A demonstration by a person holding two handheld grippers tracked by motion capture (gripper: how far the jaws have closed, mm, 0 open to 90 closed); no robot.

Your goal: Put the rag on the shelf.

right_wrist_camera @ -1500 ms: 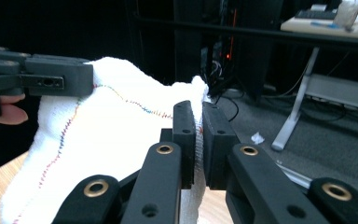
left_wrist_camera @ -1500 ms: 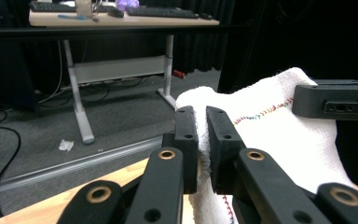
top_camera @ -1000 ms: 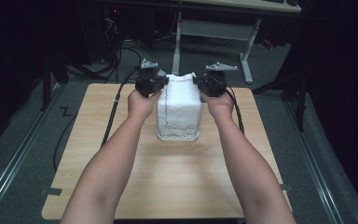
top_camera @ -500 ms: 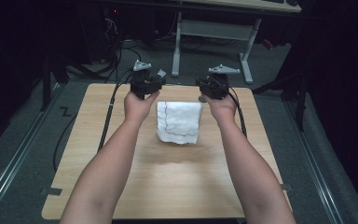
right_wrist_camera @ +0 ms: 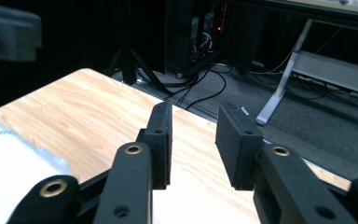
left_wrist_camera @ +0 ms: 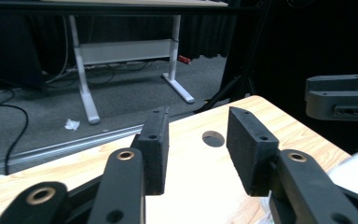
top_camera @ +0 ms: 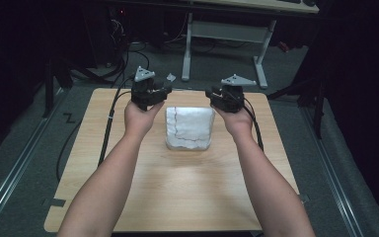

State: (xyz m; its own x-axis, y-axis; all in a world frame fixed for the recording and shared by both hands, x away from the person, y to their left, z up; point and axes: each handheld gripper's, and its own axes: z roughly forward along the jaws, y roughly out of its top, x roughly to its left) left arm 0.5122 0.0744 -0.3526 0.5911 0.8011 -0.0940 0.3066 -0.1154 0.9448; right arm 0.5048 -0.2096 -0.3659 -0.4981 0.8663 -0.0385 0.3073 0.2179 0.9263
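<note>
Now both tongs, left [top_camera: 167, 90] and right [top_camera: 210, 93], have just been opening, empty; folded cloth [top_camera: 189, 127] lies near the surface's far edge; next fold needs regrasping.

Both grippers [top_camera: 165, 91] [top_camera: 208, 92] just opened, fingers empty.

Bare forearms; each black tool [top_camera: 167, 91] [top_camera: 210, 94] bears a grey three-cornered plate and a black cable.
</note>
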